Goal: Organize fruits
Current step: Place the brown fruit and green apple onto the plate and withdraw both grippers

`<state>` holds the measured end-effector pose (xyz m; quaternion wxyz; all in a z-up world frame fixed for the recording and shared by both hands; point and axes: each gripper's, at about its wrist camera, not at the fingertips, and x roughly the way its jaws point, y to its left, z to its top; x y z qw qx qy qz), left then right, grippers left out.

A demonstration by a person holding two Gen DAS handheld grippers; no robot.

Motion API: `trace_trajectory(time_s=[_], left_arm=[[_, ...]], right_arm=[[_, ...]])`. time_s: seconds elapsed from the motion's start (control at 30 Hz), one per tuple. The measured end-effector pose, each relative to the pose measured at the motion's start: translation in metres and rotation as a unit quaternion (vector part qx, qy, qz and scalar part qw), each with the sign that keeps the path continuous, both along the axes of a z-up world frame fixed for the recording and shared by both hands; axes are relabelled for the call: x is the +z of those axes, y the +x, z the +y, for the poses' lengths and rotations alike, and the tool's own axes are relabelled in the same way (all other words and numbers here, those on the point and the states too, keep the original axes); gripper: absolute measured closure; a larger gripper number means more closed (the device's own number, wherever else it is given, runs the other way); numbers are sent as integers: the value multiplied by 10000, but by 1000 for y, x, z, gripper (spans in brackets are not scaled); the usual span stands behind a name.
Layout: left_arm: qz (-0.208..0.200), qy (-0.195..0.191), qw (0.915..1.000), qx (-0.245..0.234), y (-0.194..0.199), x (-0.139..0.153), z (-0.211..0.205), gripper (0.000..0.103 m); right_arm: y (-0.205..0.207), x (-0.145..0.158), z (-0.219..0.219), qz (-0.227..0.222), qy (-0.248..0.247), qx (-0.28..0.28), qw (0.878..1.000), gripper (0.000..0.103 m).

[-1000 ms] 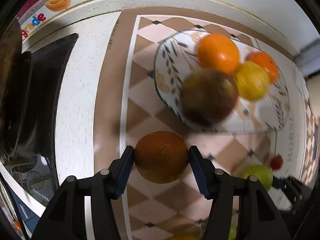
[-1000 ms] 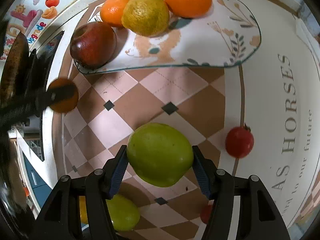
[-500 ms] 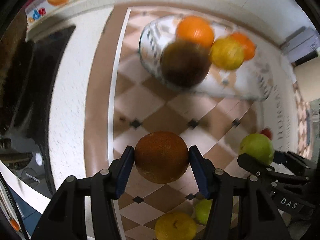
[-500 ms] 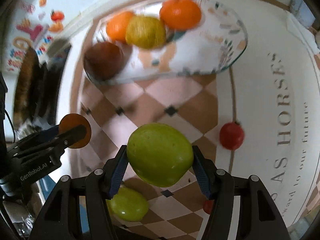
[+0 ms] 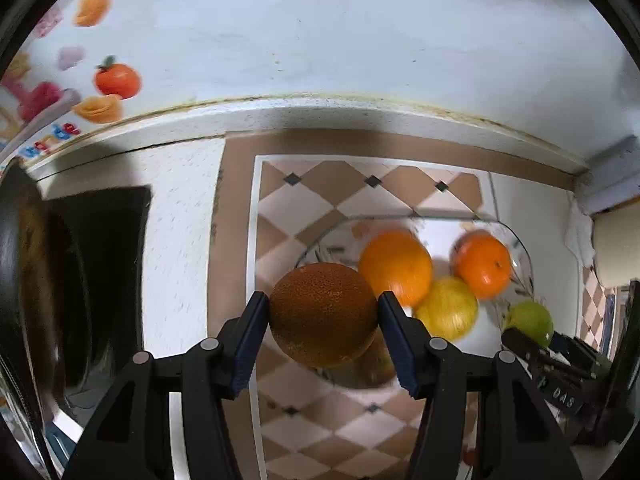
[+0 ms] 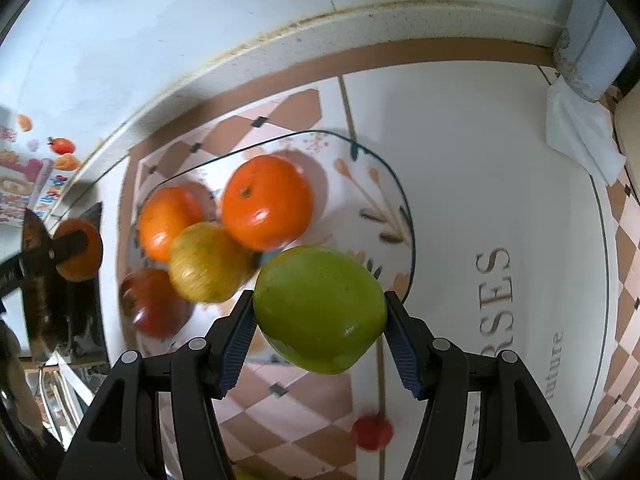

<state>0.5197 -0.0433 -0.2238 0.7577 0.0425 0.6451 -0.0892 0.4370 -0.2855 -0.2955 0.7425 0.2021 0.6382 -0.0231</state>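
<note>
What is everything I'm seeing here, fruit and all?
Plate: 1, clear glass with leaf print, on the mat.
Oranges: 2, orange, on the plate.
Lemon: 1, yellow, on the plate.
Red apple: 1, dark red, on the plate's near left.
Tomato: 1, small, red, on the mat.
Mat: 1, tan-and-cream checks, on the counter.
Brown orange: 1, held in the left gripper.
Green apple: 1, held in the right gripper.
</note>
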Motion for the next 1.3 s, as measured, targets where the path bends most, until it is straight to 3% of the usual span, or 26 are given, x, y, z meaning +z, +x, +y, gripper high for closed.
trace_trajectory(time_s=[0.27,0.33,0.4,0.5,0.57,0.6,0.9,1.3], left_arm=[[668,31,9978,-17,27,-41,-13,49],[747,118,9971,-33,28,-46,-14,48],[791,158,9967,-34,30,-49,-13,48],[769,133,9969,18,30,-46,-9,37],[686,126,9975,59,29,-40,-5,18],[653,130,9978,73,29,-39,-5,17],[70,167,9998,98,-14,-1,13,14],[-825,154,9964,112,-120,56,34,14]], right_arm=[[12,-15,3,244,123,19,9996,38],[13,-14,3,208,196,6,9996,28],[15,-9,5,175,158,-41,9997,12],[15,0,5,149,82,-56,9998,10],[14,6,6,141,-33,-51,9999,10],[13,11,7,128,-136,-43,9998,9],[-21,56,19,-165,-884,41,9959,7],[-93,119,56,-795,-1114,120,9905,7]])
